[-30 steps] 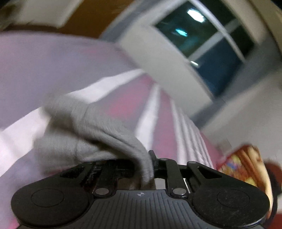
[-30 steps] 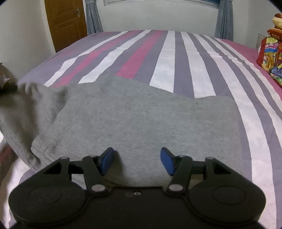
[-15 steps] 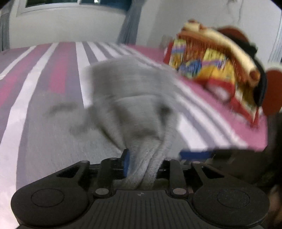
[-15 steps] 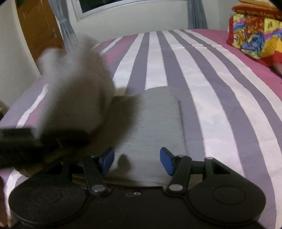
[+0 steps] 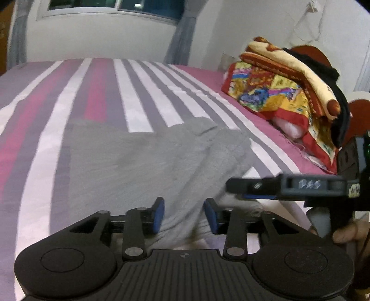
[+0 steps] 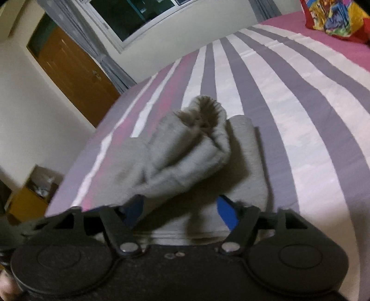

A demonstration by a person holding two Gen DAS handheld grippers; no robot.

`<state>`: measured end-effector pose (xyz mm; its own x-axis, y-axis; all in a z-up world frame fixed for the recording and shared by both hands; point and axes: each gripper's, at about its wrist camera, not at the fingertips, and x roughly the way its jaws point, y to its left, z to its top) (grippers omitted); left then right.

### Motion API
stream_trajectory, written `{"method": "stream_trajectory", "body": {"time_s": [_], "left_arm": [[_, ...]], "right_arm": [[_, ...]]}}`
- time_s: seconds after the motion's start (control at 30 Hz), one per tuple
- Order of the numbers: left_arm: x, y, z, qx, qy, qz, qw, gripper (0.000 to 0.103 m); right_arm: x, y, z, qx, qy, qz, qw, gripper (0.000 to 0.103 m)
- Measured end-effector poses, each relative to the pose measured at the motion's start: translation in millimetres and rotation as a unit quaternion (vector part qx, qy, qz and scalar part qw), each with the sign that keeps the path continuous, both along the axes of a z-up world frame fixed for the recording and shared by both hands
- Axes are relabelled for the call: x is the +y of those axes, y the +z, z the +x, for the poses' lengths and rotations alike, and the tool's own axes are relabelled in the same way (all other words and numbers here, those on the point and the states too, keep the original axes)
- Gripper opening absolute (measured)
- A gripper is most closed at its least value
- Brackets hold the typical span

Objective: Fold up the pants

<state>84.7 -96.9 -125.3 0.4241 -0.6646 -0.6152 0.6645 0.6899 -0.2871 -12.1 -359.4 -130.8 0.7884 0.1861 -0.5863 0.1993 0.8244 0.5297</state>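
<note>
Left wrist view: grey pants (image 5: 143, 166) spread across the middle of the frame on a striped bedspread (image 5: 97, 92) of pink, purple and white bands. Left gripper (image 5: 184, 216) at bottom centre, blue pads (image 5: 159, 215) moderately apart with a bunched fold of the grey fabric running down between them; too unclear to tell whether the pads press the cloth or merely flank it. Right gripper (image 5: 259, 186) reaching in from the right edge at mid-height, seen side-on, its black finger lying just over the right edge of the pants; opening not readable from this angle. Stack of colourful folded blankets (image 5: 277, 92) at upper right on the pink part of the bed. Window (image 5: 111, 9) and grey curtains along the top edge. Right wrist view: same pants (image 6: 196, 157) in the centre of the frame, one layer flat on the bed and a loose, rumpled roll of grey fabric heaped on top of it, open hem end pointing toward the upper middle. Right gripper (image 6: 180, 209) at bottom centre, blue pads (image 6: 227, 213) spread wide, one on either side of the cloth's near edge, gripping nothing. Brown door (image 6: 74, 74) at upper left, dark window (image 6: 129, 16) at top, corner of the colourful blankets (image 6: 335, 18) at upper right, yellow box (image 6: 30, 199) low at the left edge.
</note>
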Motion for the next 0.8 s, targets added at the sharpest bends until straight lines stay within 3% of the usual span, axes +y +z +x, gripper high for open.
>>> {"method": "stream_trajectory", "body": {"time_s": [0.03,0.13,0.23,0.43,0.53,0.7,0.77,0.8], "left_arm": [[4.0,-2.2,2.3,0.007,0.01,-0.003,0.9999,0.041],[21.2,-9.7,10.1,0.03,0.044,-0.018,0.9984,0.041],[23.9,-22.3,20.6,0.047,0.052,-0.023,0.9972,0.041],[22.9,-48.7,36.8,0.078,0.071,-0.037,0.9937,0.041],[22.8,-55.2,34.3,0.066,0.064,-0.034,0.9951,0.041],[23.4,-55.9,36.2,0.071,0.064,-0.036,0.9948,0.041],[21.1,-54.0,35.9,0.066,0.063,-0.031,0.9953,0.041],[21.6,-52.8,35.7,0.066,0.063,-0.032,0.9953,0.041]], "right_arm": [[-2.2,-0.1,0.9,-0.002,-0.005,0.007,1.0,0.085],[-13.0,-1.5,7.3,-0.001,-0.024,0.049,0.998,0.087],[-22.2,-8.8,23.5,0.027,-0.058,0.066,0.996,0.086],[-15.7,-10.9,11.8,0.055,-0.078,0.056,0.994,0.065],[-21.3,-18.9,3.3,0.059,-0.095,0.086,0.99,0.062],[-24.8,-26.3,21.1,0.06,-0.116,0.09,0.987,0.067],[-24.3,-26.4,25.9,0.056,-0.126,0.089,0.986,0.05],[-22.7,-22.6,23.3,0.046,-0.126,0.086,0.987,0.048]]}}
